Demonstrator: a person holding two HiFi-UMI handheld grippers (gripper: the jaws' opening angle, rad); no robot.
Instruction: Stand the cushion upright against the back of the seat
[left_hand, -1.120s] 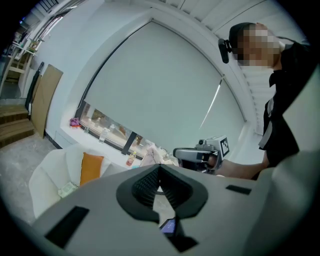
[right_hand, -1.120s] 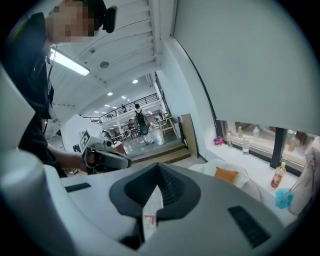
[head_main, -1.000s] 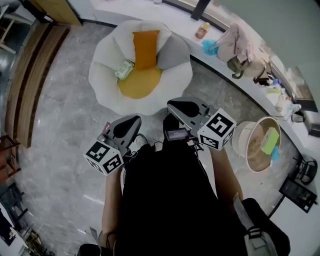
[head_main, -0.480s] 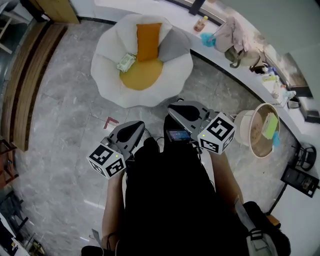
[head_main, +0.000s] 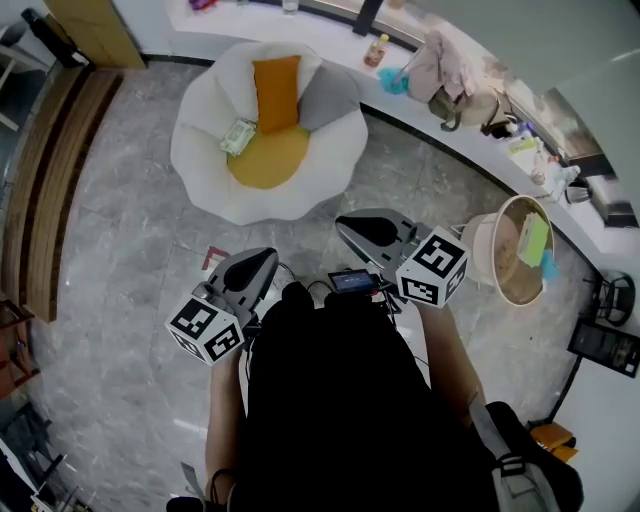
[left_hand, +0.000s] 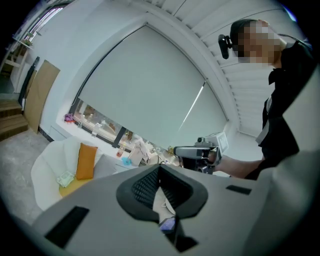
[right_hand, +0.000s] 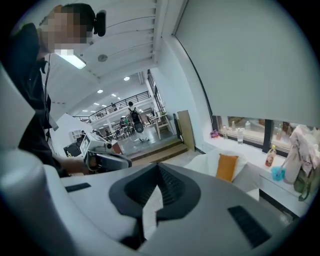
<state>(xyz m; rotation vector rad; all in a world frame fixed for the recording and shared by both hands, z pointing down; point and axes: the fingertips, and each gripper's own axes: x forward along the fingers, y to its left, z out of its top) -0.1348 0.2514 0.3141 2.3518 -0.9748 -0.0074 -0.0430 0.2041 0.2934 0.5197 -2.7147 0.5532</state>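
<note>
Grey marble-patterned floor tiles (head_main: 120, 200) fill the room, with brown wooden steps (head_main: 40, 190) along the left edge. Near the far wall sits a white petal-shaped armchair (head_main: 200, 180) with a round mustard-yellow seat pad (head_main: 268, 165). A pale green packet (head_main: 238, 136) lies at the left edge of that seat. Just right of it, the orange rectangular cushion (head_main: 276, 93) stands upright at the seat's back edge, leaning on the backrest. A grey cushion (head_main: 325, 100) rests tilted against the backrest, touching the orange one's right side.

Behind the chair a white curved counter (head_main: 320, 25) runs below the window. Toward its right end it carries a small orange-capped bottle (head_main: 376, 50), a teal object (head_main: 393, 80) and a heap of pinkish clothing and bags (head_main: 450, 85). A round white tub (head_main: 510, 262) stands on the floor at the right, beside the counter's front edge.

A person in black stands well back from the armchair. The left gripper (head_main: 262, 262) is held in front of the body with its jaws closed together on nothing. The right gripper (head_main: 348, 222), beside it, is likewise closed and empty. Both point toward the chair.
</note>
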